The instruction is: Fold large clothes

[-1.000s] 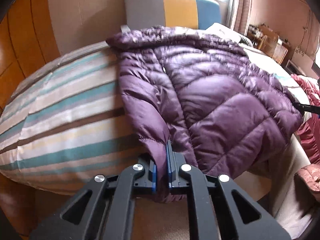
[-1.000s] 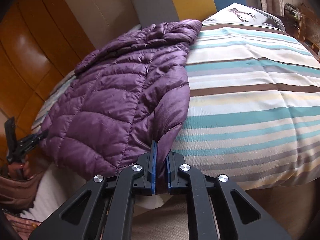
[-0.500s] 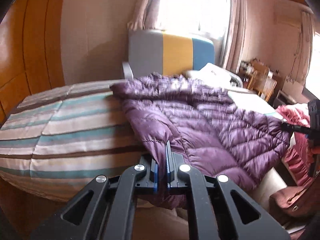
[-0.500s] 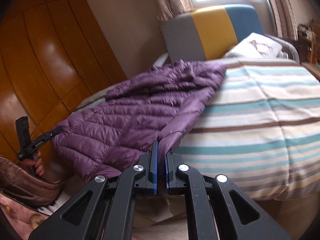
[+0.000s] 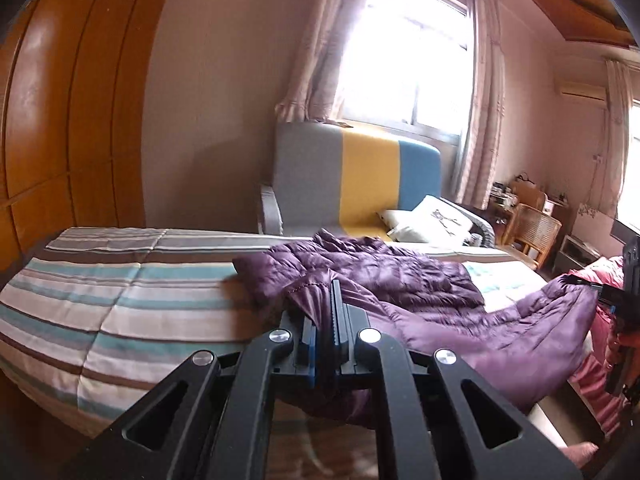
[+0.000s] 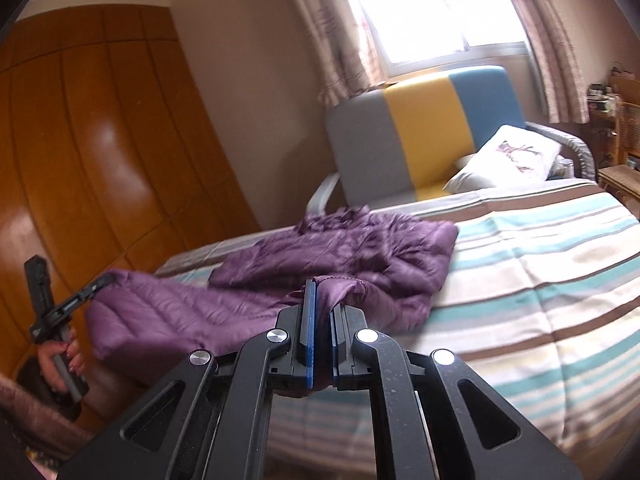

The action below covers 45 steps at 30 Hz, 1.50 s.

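Left wrist view: both the left gripper [image 5: 327,312] and right gripper [image 6: 320,312] clamp the purple jacket [image 5: 384,276] hem; its collar lies ahead.

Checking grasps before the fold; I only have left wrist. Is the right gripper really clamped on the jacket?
Observer: Yes, the right gripper is shut, with the hem of the purple jacket pinched between its pads.
Operator: What's right of the jacket?
Observer: Bare striped quilt.
Operator: Left gripper from outside?
Observer: The left gripper holds the other corner lifted, near the wooden wardrobe.
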Tool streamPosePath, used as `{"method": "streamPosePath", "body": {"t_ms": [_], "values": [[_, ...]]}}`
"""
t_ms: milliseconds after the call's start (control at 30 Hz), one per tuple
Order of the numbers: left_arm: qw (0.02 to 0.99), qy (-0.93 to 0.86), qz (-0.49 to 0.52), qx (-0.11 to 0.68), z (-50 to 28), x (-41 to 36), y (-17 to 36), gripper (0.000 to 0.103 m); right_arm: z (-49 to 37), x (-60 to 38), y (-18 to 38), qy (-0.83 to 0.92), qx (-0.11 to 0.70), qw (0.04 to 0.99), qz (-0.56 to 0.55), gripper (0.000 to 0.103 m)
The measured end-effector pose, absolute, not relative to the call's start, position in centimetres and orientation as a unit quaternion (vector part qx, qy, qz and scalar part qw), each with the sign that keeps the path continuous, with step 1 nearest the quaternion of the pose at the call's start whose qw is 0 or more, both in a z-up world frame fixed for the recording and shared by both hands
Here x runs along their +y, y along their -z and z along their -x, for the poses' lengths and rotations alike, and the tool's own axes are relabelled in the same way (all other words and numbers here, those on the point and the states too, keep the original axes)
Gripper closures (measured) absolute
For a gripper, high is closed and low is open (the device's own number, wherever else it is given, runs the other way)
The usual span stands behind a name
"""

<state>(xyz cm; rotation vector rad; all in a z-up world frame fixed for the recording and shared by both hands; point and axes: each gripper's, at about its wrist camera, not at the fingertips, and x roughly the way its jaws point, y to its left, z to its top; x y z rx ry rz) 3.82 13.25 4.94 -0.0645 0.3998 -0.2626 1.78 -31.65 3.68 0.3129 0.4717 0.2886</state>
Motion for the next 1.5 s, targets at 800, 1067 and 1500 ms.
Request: {"method": "streamPosePath", "body": {"t_ms": [800,1067,1500], "values": [[0.933,0.093,0.06,0.343,-25.7,9.8,1.3,0.096,-20.0,-34.7,2.9,-0.057,0.32,0.91,-0.256,0.097],[0.922,0.084,0.068,0.372,-30.0,9.0,4.2,0.063,-23.7,-36.3,7.2,-0.062,0.346,0.878,-0.326,0.085],[0.934,0.06,0.135,0.326,-27.2,14.2,5.6,0.003,-17.4,-39.1,7.1,-0.067,0.304,0.882,-0.354,0.024]]}}
